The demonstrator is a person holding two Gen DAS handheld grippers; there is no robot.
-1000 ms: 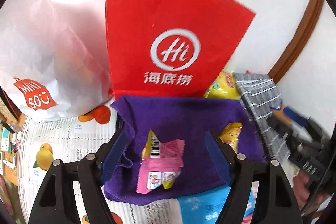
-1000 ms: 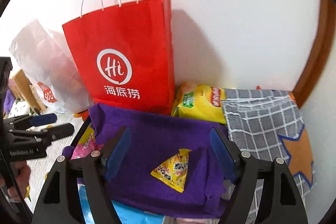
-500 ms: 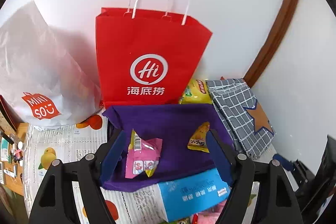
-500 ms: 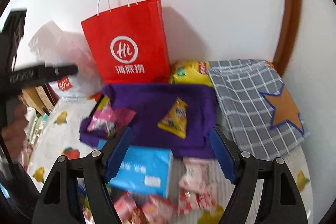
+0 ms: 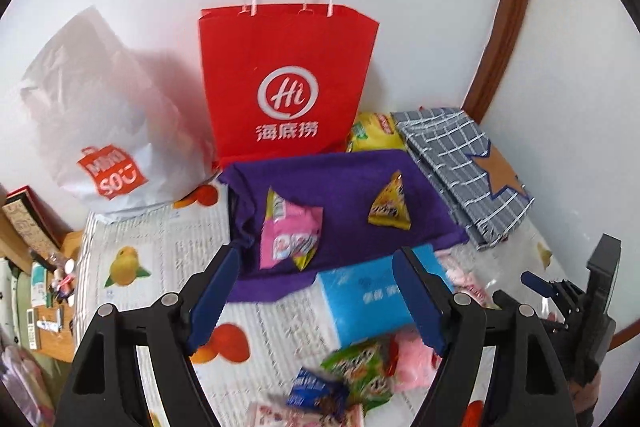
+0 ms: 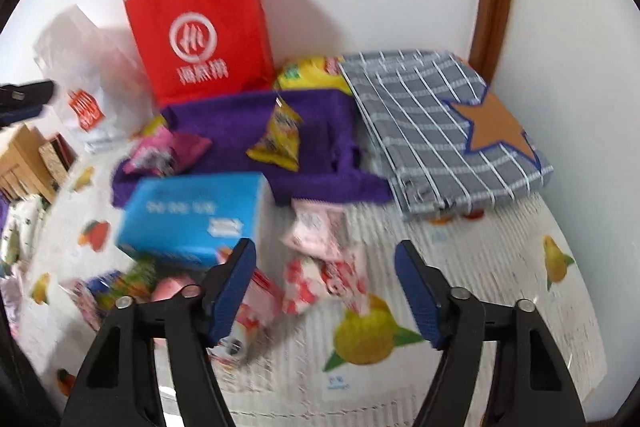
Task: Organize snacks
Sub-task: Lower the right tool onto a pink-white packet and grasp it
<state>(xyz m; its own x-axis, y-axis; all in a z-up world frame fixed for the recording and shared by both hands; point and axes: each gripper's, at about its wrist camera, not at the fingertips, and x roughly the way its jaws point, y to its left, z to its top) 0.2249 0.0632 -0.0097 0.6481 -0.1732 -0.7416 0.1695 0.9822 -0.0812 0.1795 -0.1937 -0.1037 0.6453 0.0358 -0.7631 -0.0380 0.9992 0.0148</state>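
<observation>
Over the fruit-print table cover (image 5: 132,247), the left gripper (image 5: 316,295) hangs with its jaws wide and nothing in them. Ahead of it, a pink snack packet (image 5: 290,237) lies on the purple cloth (image 5: 344,191), a yellow triangular packet (image 5: 390,207) to its right; a blue box (image 5: 368,295) sits just before its right finger, loose snacks (image 5: 356,375) scattered below. The right gripper (image 6: 326,287) is narrowing its jaws over red-and-white snack packets (image 6: 320,275), pads not touching them; the grey checked bag (image 6: 444,123) lies beyond, to its right
</observation>
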